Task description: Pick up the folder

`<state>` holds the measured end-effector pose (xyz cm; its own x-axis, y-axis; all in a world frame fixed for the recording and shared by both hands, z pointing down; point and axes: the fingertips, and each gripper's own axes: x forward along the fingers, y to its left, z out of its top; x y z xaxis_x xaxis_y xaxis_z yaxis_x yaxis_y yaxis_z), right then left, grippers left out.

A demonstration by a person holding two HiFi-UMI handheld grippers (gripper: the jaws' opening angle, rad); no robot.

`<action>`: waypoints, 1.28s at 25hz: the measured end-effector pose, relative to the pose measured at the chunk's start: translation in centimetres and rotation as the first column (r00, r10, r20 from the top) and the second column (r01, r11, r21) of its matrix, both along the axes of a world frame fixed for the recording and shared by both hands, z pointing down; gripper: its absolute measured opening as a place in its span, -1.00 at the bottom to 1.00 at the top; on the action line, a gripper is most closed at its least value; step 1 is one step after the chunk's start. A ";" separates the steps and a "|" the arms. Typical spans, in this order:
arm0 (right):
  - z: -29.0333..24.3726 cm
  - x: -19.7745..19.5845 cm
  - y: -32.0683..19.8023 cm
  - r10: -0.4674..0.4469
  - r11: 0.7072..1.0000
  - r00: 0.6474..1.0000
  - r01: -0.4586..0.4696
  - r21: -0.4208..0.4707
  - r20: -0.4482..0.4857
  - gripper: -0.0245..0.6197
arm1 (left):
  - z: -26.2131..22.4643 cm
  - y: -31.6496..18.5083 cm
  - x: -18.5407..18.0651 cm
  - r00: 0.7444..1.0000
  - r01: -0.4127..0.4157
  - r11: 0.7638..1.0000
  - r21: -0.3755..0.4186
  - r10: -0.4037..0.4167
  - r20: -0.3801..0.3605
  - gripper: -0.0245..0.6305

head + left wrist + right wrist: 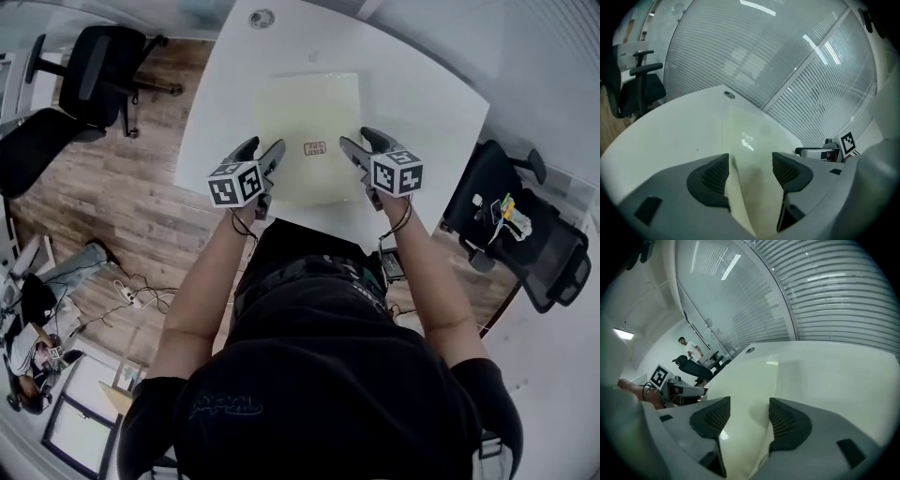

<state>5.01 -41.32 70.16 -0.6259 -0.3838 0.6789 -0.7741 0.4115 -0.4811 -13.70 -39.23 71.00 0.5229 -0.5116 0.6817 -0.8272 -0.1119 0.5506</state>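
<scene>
A pale yellow-green folder (307, 131) lies flat on the white table (422, 112), with a small red label (315, 147) near its front edge. My left gripper (261, 150) is at the folder's near left corner. Its jaws stand open, and the folder (750, 140) runs between them, its edge close beside the left pad (715, 176). My right gripper (364, 142) is at the near right corner, open too. The folder (750, 394) passes between its pads (785, 420), which stand apart from each other. Each gripper shows in the other's view, the right gripper (825, 152) and the left gripper (675, 390).
The person stands against the table's near edge. A round cable grommet (262, 18) sits at the table's far side. Black office chairs stand left (103, 66) and right (525, 234) on the wood floor. A glass wall with blinds (811, 70) rises behind the table.
</scene>
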 end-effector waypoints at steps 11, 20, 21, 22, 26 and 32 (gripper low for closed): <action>1.6 0.7 -0.2 -0.019 0.999 1.000 0.019 -0.042 0.002 -0.07 | 2.0 0.2 0.5 0.999 0.000 0.999 -0.054 -0.002 -0.048 0.00; 3.6 0.7 -0.3 0.001 0.994 0.999 0.004 -0.111 0.049 0.04 | 2.7 0.3 0.8 0.996 0.008 0.998 -0.070 -0.014 -0.084 0.06; 3.8 0.8 -0.2 0.010 0.992 0.997 -0.001 -0.125 0.071 0.07 | 2.9 0.3 0.8 0.995 0.015 0.997 -0.075 -0.022 -0.100 0.07; 4.0 0.9 -0.2 0.016 0.990 0.996 -0.003 -0.139 0.092 0.10 | 3.0 0.4 0.8 0.992 0.023 0.996 -0.082 -0.033 -0.121 0.08; 4.4 0.6 -0.2 0.012 0.985 0.986 0.017 -0.172 0.168 0.12 | 3.4 0.4 0.7 0.985 0.033 0.995 -0.094 -0.048 -0.165 0.11; 4.9 0.5 0.0 0.041 0.979 0.972 0.008 -0.206 0.233 0.11 | 3.9 0.5 0.7 0.978 0.034 0.994 -0.099 -0.054 -0.200 0.13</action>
